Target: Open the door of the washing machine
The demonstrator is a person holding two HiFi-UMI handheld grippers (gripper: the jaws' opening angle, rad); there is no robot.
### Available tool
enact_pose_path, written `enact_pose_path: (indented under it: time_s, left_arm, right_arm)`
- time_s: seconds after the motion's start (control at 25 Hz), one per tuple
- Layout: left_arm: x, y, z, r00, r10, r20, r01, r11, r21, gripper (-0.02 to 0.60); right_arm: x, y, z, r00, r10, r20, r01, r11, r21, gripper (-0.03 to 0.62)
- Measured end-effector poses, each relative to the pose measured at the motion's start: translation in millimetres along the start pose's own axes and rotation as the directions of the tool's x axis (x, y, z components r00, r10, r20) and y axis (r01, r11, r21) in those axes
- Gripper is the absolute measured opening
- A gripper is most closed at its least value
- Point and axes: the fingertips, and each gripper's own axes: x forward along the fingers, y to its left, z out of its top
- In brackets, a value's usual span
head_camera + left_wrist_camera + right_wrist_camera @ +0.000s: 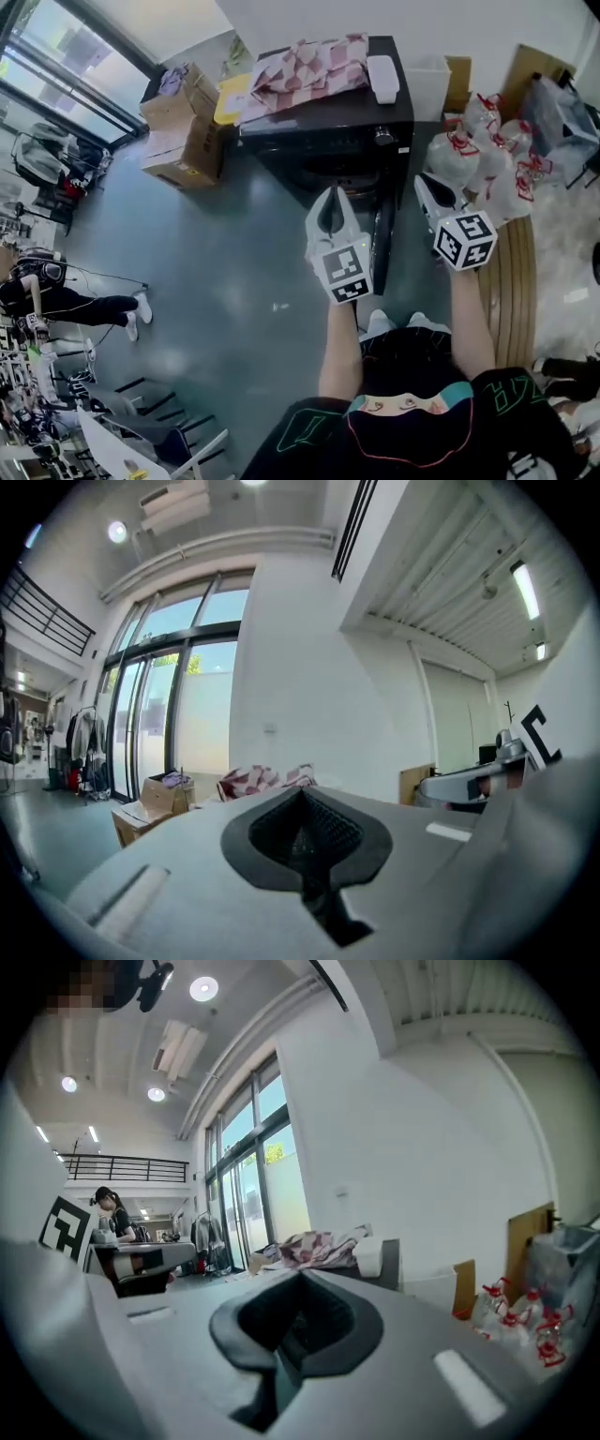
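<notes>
Grey floor (234, 281), frame centre; black washing machine (328, 141) above, door (382, 246) swung out; left gripper (330, 193) and right gripper (425, 185) both closed, empty.

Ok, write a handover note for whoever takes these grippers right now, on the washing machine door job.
Left gripper: shut, empty, held level in the air.
Right gripper: shut, empty, held level beside it.
Washing machine: black, straight ahead, patterned cloth on top.
Door: appears swung open, sticking out from the front, between the grippers.
Done: the opening, judging by the head view.
Left: probably nothing; confirm the door is fully open.
</notes>
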Motion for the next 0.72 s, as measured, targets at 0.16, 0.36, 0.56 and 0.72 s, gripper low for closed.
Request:
enact_pose_path:
  time_s: [0.16, 0.36, 0.56, 0.72]
  left_arm:
    - [-5, 1, 18, 0.998, 0.036, 0.058, -0.036, 0.999, 0.009, 0.011]
    - [-5, 0, 31, 0.994, 0.060, 0.090, -0.064, 0.997, 0.035, 0.011]
    - [0, 3, 35, 0.993, 0.061, 0.102, -0.066, 0.997, 0.050, 0.011]
    - [7, 6, 37, 0.991, 0.061, 0.119, -0.067, 0.996, 0.052, 0.011]
  right_arm:
    - [-11, -7, 36, 0.998, -0.021, 0.063, 0.025, 0.998, -0.056, 0.003]
    - [-11, -7, 54, 0.995, -0.033, 0.092, 0.045, 0.991, -0.129, 0.003]
    - [-2, 1, 64, 0.993, -0.016, 0.113, 0.038, 0.980, -0.194, 0.003]
    - [4, 1, 70, 0.992, -0.013, 0.129, 0.042, 0.974, -0.223, 0.003]
